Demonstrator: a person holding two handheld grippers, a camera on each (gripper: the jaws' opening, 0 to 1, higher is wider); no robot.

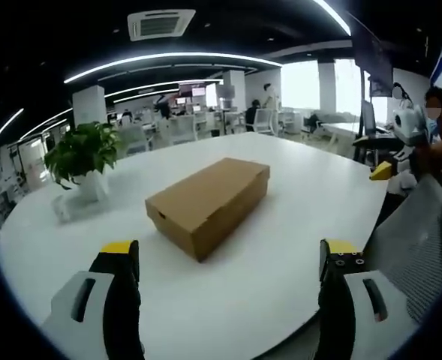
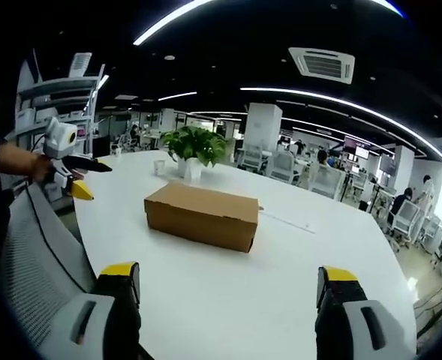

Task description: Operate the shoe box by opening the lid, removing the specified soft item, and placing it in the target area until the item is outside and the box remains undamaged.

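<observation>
A brown cardboard shoe box (image 1: 209, 202) lies with its lid closed in the middle of the round white table (image 1: 281, 255). In the left gripper view my left gripper (image 1: 228, 259) hovers above the near table edge, short of the box, open with nothing between its yellow-tipped jaws. The right gripper view has the same box (image 2: 202, 214) seen along its long side, and my right gripper (image 2: 228, 276) is open and apart from it. The right gripper (image 1: 401, 127) also appears at the far right, held in a hand. The left gripper (image 2: 67, 161) shows at the left of the right gripper view.
A potted green plant (image 1: 82, 154) (image 2: 194, 146) stands on the table beyond the box, with a small white cup (image 2: 158, 166) near it. A grey mesh chair (image 1: 423, 232) (image 2: 33, 247) sits at the table edge. Office desks, chairs and people fill the background.
</observation>
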